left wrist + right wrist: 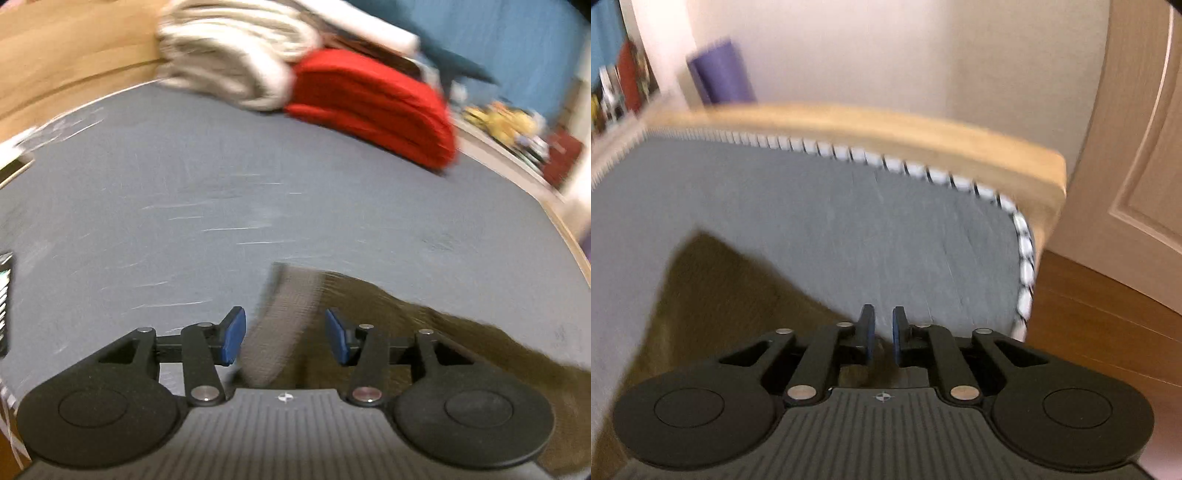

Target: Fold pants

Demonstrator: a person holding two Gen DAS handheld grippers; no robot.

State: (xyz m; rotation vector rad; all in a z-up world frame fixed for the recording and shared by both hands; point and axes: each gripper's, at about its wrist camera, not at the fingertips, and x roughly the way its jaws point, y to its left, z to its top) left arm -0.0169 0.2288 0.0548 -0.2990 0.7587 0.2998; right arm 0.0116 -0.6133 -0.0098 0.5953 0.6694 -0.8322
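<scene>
- Grey bedsheet (258, 177) covers the bed I work on; it gives me one flat, bare stretch, and a wooden frame (871, 122) edges it.
- At the far end sit a folded red garment (373, 103) and a pale grey folded pile (229, 62), kept well apart from my working area, I judge so they don't tangle with it.
- Olive-brown pants (461, 350) lie on the sheet close under both cameras, spreading to the right in the left view.
- My left hand-held gripper (284, 334) stands partly open; the ribbed grey waistband (284, 321) rises between the blue pads without either pressing on it, so I read this as a release or a regrip.
- My right hand-held gripper (883, 332) is nearly closed, a narrow gap showing; pants fabric (731, 295) lies below it, but whether any cloth is pinched I cannot tell.
</scene>
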